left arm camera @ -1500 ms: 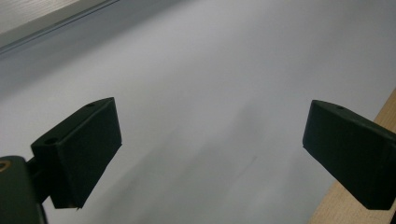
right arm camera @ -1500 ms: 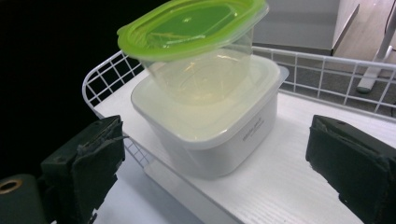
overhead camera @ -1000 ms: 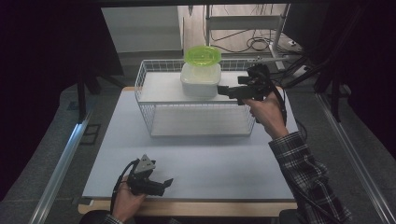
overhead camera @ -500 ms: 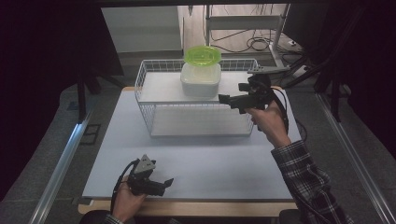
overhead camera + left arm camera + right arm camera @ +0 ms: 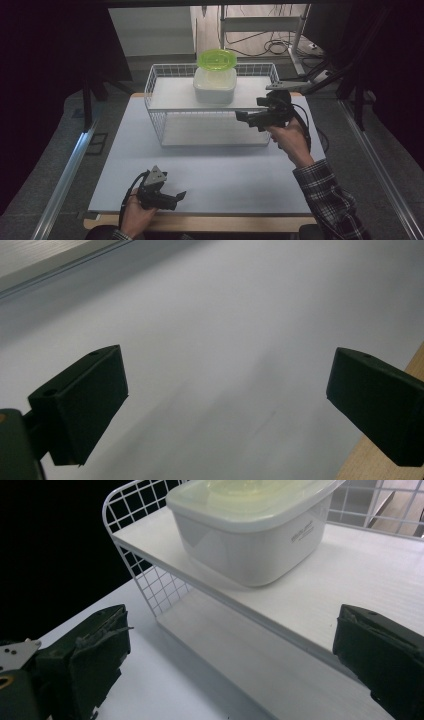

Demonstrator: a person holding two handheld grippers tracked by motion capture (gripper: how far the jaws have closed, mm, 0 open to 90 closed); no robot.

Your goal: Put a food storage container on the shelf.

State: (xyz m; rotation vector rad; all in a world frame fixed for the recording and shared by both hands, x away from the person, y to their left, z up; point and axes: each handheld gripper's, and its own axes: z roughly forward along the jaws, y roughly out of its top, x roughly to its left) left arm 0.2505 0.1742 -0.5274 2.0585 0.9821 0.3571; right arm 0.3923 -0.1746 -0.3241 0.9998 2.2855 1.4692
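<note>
Room around my right claw (image 5: 243, 118) is generous: it hangs with jaws spread wide and empty just off the front right edge of the white wire shelf rack (image 5: 165, 77). On the rack's upper white board sits the white plastic tub with a lime-green lid (image 5: 215, 81), near the back rail, apart from the claw. Small embossed lettering on the tub's side is too fine for me to read. My left claw (image 5: 179, 197) rests low near the front edge of the pale grey table (image 5: 225, 170), jaws also apart, holding nothing.
</note>
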